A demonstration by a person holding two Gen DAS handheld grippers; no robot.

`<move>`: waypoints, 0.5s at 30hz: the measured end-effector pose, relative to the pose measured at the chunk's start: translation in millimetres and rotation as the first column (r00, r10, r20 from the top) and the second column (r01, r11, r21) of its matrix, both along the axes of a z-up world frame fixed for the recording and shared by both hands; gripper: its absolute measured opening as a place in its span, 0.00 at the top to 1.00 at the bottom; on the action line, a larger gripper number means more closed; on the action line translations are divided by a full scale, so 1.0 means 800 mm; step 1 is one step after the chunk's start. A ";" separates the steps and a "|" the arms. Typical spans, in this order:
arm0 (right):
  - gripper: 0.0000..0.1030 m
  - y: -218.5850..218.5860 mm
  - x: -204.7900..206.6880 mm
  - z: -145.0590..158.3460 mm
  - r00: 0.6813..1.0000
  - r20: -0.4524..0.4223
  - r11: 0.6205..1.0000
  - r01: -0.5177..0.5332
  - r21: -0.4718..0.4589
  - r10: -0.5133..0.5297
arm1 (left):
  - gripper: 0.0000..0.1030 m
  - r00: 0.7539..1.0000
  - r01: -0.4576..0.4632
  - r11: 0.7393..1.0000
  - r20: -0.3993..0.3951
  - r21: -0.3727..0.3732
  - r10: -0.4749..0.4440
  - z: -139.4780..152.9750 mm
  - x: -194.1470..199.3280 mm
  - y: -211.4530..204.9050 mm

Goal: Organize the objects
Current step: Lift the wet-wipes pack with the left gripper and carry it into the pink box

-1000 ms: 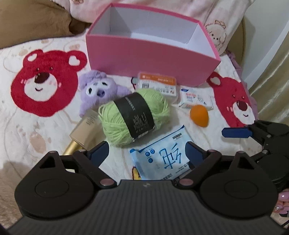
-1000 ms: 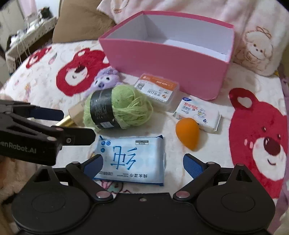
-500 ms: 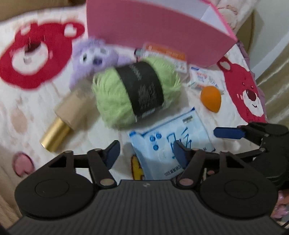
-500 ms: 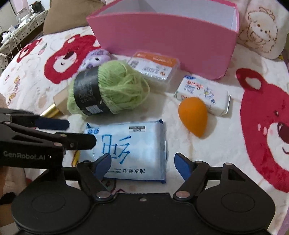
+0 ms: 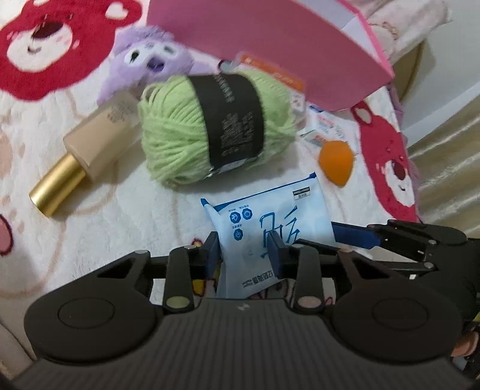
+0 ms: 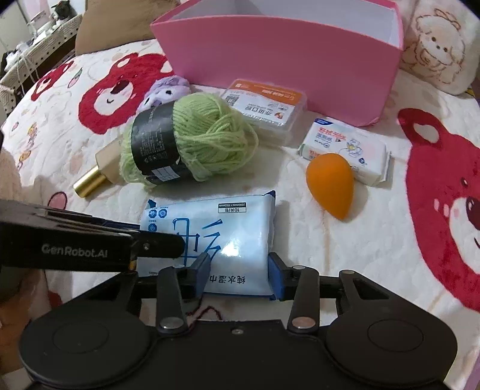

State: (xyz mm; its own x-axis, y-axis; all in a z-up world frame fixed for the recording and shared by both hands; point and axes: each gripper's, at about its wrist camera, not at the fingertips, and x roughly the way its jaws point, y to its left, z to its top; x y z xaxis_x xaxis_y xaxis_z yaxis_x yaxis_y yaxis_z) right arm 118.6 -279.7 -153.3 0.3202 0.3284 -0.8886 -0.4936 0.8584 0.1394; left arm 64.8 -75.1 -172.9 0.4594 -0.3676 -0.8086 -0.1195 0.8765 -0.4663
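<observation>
A blue-and-white wet wipes pack (image 5: 270, 228) (image 6: 222, 237) lies on the bear-print blanket, nearest both cameras. My left gripper (image 5: 244, 252) is closed on the pack's left end. My right gripper (image 6: 238, 270) is closed on its near right end. Each gripper shows in the other's view. Behind the pack lie a green yarn ball (image 5: 210, 126) (image 6: 186, 147), an orange sponge egg (image 5: 336, 162) (image 6: 330, 186), a beige bottle with a gold cap (image 5: 90, 150) (image 6: 96, 174) and a purple plush (image 5: 150, 63) (image 6: 168, 90). The open pink box (image 5: 270, 48) (image 6: 285, 60) stands at the back.
A clear orange-labelled case (image 6: 267, 105) and a small white tissue pack (image 6: 345, 150) lie in front of the pink box. A brown cushion (image 6: 120, 24) and a plush pillow (image 6: 435, 45) sit behind it. A curtain (image 5: 450, 150) hangs on the right.
Both grippers have moved down and forward onto the wet wipes pack and their jaws have narrowed from wide open to closed on it.
</observation>
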 end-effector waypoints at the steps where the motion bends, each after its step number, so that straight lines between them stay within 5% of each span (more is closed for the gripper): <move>1: 0.55 -0.001 -0.003 0.005 1.000 0.008 1.000 0.007 0.005 -0.007 | 0.69 1.000 0.005 1.000 0.015 0.002 -0.005 0.005 -0.002 0.000; 15: 0.49 -0.009 -0.026 0.123 0.975 0.194 0.986 0.077 0.148 -0.105 | 0.68 0.951 0.119 0.983 0.267 0.142 -0.154 0.151 0.000 -0.004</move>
State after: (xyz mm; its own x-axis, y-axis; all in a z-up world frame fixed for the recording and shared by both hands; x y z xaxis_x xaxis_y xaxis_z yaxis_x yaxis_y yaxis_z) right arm 97.6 -287.2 -54.9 0.5212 0.4047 -0.7514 -0.4441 0.8804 0.1662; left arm 65.1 -78.1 -52.0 0.6234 -0.3481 -0.7001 0.1232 0.9279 -0.3518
